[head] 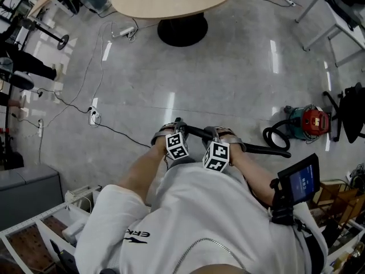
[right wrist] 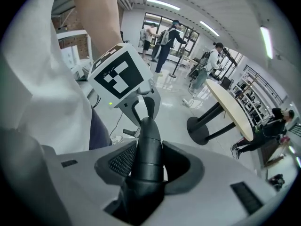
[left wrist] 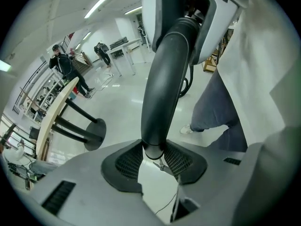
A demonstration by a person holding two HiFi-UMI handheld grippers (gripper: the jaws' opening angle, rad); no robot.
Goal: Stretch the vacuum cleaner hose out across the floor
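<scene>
Fingers of the left gripper and of the right gripper clamp side by side on the black end tube of the vacuum cleaner hose. The hose runs right to a loop beside the red canister vacuum on the floor. Stretching looks barely begun, and the next move calls for carrying the held end left, away from the canister, until the loop straightens.

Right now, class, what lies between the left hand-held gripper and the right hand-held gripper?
Only a short stretch of the black vacuum tube, clamped by both the left hand-held gripper and the right hand-held gripper. The head view shows it best.
</scene>
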